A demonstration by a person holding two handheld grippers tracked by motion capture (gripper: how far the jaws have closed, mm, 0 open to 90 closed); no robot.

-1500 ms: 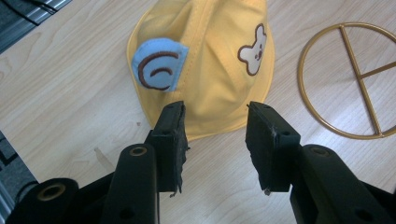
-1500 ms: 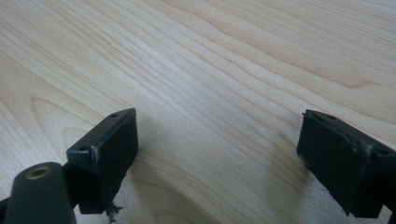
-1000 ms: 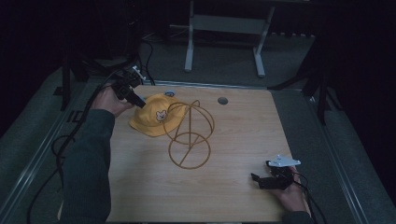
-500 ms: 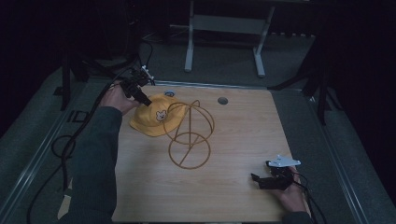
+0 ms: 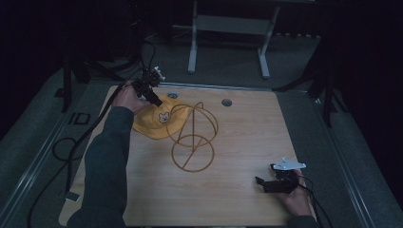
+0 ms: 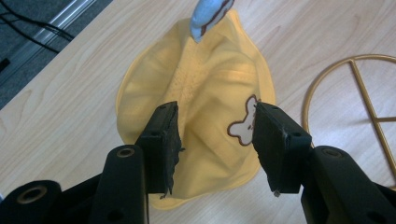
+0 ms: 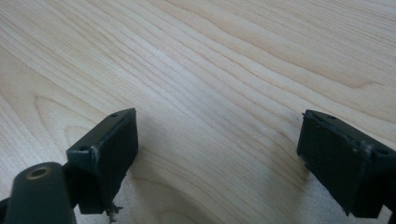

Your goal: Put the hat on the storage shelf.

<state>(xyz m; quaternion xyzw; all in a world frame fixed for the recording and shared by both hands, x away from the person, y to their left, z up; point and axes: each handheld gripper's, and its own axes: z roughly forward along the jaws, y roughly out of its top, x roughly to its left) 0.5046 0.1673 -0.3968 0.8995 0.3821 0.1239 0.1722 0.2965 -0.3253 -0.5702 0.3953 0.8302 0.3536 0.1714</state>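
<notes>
Soft yellow cloth cap, crumpled into shallow folds, with a small white bear-shaped patch outlined in brown and a pale blue tab at its far edge. It lies at the far left of the light wood-grain counter, touching a thin gold wire stand of loops and straight rods. The left tongs hover just above the cap; their jaws have just been opening and stand released, the fabric below and between them, ungripped. The right tongs, matte black with chipped pads, rest released near the counter's near right corner.
</notes>
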